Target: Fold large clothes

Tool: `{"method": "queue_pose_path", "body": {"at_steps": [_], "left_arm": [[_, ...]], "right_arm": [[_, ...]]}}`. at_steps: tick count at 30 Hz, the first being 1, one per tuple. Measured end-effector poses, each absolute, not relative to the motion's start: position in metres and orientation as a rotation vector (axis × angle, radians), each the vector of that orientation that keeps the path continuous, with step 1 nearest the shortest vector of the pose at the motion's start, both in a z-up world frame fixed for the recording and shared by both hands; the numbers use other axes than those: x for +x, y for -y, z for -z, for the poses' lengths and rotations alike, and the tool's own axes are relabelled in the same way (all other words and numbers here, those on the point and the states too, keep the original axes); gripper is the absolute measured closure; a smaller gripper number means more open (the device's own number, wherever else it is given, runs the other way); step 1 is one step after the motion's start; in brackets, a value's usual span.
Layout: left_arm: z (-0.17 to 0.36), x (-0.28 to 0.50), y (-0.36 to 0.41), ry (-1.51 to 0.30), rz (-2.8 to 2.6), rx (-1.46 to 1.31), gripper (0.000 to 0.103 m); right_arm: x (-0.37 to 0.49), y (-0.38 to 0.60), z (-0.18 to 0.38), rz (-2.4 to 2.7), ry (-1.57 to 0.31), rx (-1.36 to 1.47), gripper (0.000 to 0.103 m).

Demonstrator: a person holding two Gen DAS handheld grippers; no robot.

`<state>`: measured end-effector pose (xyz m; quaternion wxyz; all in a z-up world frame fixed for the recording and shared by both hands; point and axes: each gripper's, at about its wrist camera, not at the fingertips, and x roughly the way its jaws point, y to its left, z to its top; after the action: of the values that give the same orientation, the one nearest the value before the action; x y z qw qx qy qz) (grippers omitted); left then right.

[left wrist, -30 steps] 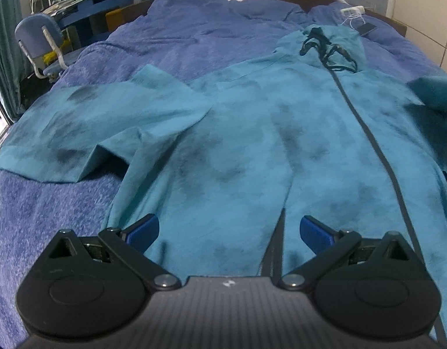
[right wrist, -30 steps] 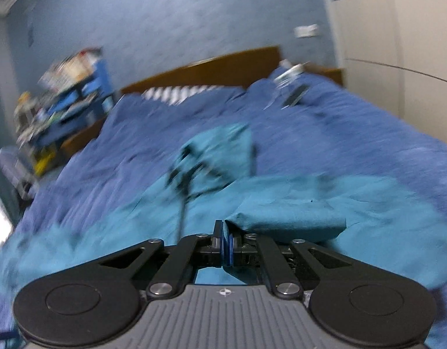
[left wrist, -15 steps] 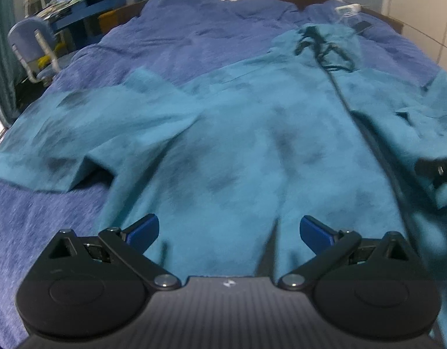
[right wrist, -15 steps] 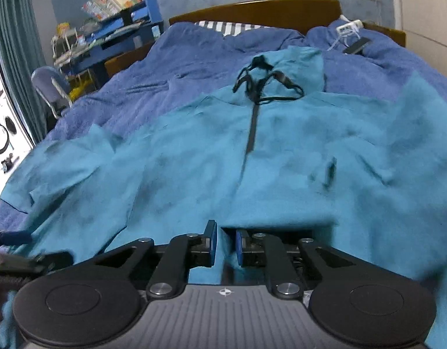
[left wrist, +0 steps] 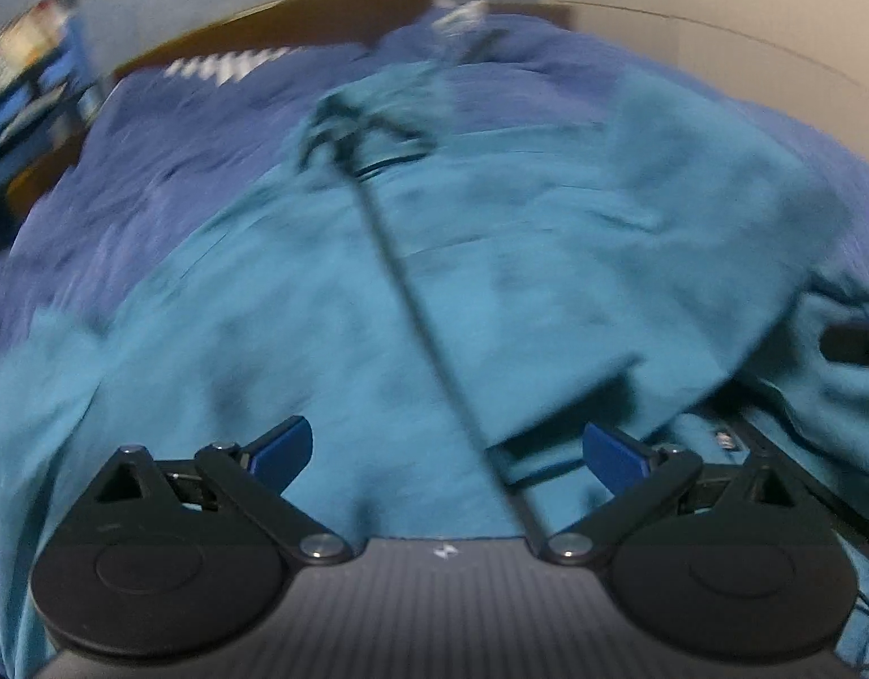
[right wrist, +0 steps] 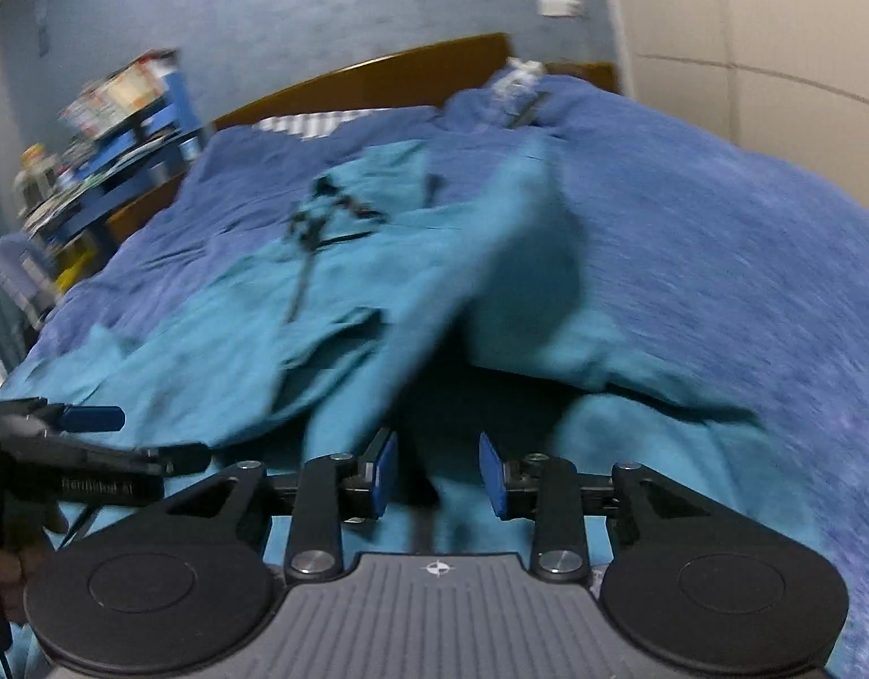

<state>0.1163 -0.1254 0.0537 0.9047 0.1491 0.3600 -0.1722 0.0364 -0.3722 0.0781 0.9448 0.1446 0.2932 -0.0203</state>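
A large teal zip-up hoodie (left wrist: 547, 260) lies spread on a blue bed; it also shows in the right wrist view (right wrist: 265, 339). Its right sleeve (right wrist: 519, 260) is folded inward over the body. A dark zipper (left wrist: 412, 305) runs down the front to black drawstrings (left wrist: 344, 130) at the hood. My left gripper (left wrist: 446, 450) is open and empty, low over the hoodie's lower front. My right gripper (right wrist: 437, 469) is open and empty just above the fabric at the folded sleeve's near end. The left gripper's fingers (right wrist: 89, 418) show at the left edge of the right wrist view.
The blue bedspread (right wrist: 717, 294) covers the bed to the right. A wooden headboard (right wrist: 378, 79) stands at the far end, with small white items (right wrist: 519, 73) by it. A cluttered blue shelf (right wrist: 123, 130) and a chair stand to the far left. A cream wardrobe (right wrist: 745, 45) is at right.
My right gripper opened and let go of the sleeve, which now lies over the hoodie's body. My left gripper swung right toward the zipper, still open. Both views are motion-blurred.
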Motion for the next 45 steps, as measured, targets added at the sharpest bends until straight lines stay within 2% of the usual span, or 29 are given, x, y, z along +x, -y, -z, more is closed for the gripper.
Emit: {"method": "queue_pose_path", "body": {"at_steps": [2, 4, 6, 7, 8, 9, 11, 16, 22, 25, 27, 37, 43, 45], "left_arm": [[-0.049, 0.116, 0.145, -0.709, 0.361, 0.369, 0.002], [-0.046, 0.122, 0.158, -0.698, 0.366, 0.397, 0.011], [-0.041, 0.133, 0.166, -0.722, 0.364, 0.417, 0.043], [-0.039, 0.139, 0.168, -0.740, 0.371, 0.427, 0.052], [-0.038, 0.144, 0.168, -0.751, 0.381, 0.426, 0.075], [-0.039, 0.149, 0.166, -0.753, 0.385, 0.413, 0.085], [-0.048, 0.157, 0.151, -0.735, 0.371, 0.337, 0.093], [-0.074, 0.175, 0.084, -0.683, 0.211, 0.141, 0.096], [-0.073, 0.191, 0.007, -0.718, 0.061, 0.006, 0.096], [-0.063, 0.189, -0.032, -0.765, 0.023, -0.105, 0.091], [-0.056, 0.188, -0.052, -0.793, -0.020, -0.137, 0.081], [-0.038, 0.176, -0.117, -0.822, -0.120, -0.217, 0.080], [-0.053, 0.165, -0.135, -0.809, -0.060, -0.221, 0.074], [-0.059, 0.162, -0.142, -0.806, -0.028, -0.227, 0.067]], "right_arm": [[0.037, 0.387, -0.070, 0.072, -0.607, 0.332, 0.067], [0.038, 0.394, -0.064, 0.087, -0.612, 0.354, 0.067], [0.038, 0.401, -0.058, 0.106, -0.622, 0.372, 0.066], [0.042, 0.401, -0.055, 0.111, -0.627, 0.378, 0.066], [0.042, 0.403, -0.052, 0.115, -0.632, 0.383, 0.066], [0.040, 0.406, -0.048, 0.119, -0.636, 0.387, 0.066], [0.049, 0.406, -0.042, 0.122, -0.647, 0.387, 0.066], [0.050, 0.408, -0.032, 0.117, -0.667, 0.373, 0.066], [0.070, 0.402, -0.041, 0.093, -0.694, 0.335, 0.066], [0.083, 0.402, -0.041, 0.113, -0.712, 0.346, 0.065], [0.087, 0.402, -0.042, 0.120, -0.719, 0.349, 0.065], [0.088, 0.391, -0.051, 0.114, -0.720, 0.288, 0.065], [0.095, 0.375, -0.062, 0.070, -0.703, 0.258, 0.065], [0.098, 0.366, -0.066, 0.047, -0.697, 0.244, 0.063]]}}
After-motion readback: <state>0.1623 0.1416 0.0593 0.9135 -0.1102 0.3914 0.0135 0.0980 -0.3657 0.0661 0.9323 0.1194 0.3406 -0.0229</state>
